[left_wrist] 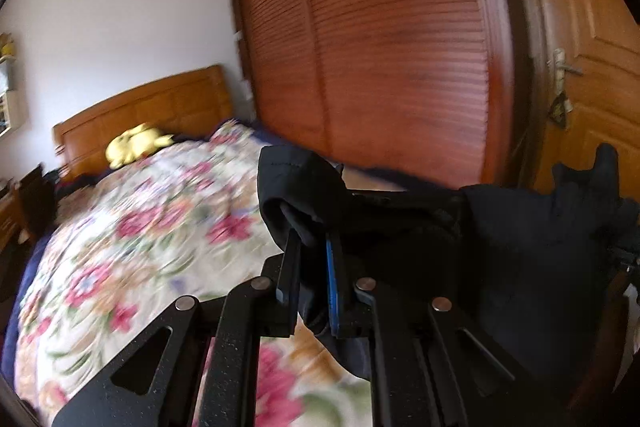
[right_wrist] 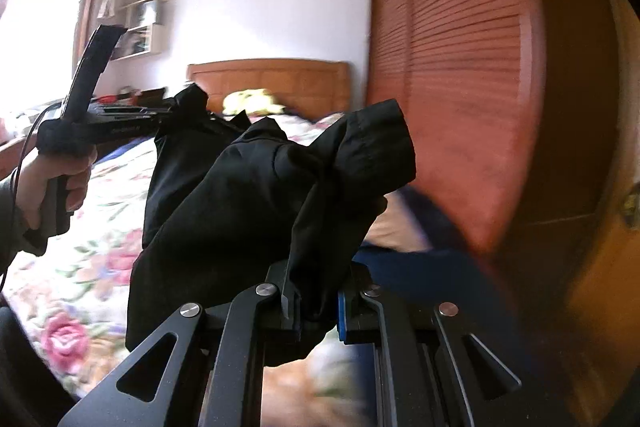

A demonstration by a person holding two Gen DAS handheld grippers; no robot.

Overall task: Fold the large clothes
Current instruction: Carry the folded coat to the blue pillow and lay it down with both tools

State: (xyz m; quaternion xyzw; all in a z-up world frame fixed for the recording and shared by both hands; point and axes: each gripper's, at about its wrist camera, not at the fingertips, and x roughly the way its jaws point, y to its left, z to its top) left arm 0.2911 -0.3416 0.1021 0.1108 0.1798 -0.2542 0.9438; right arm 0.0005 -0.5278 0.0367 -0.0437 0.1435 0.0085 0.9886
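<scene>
White walls [left_wrist: 120, 19], louvred wooden wardrobe [left_wrist: 380, 47], wooden headboard [right_wrist: 272, 83], floral bedspread [left_wrist: 140, 227], bright window [right_wrist: 36, 39]

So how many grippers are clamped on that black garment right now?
2. The left gripper pinches one edge of the black garment, and the right gripper pinches another; the cloth hangs between them above the floral bedspread.

Open floral bedspread [left_wrist: 132, 247] ahead and left; louvred wardrobe [left_wrist: 380, 47] close on right.
</scene>
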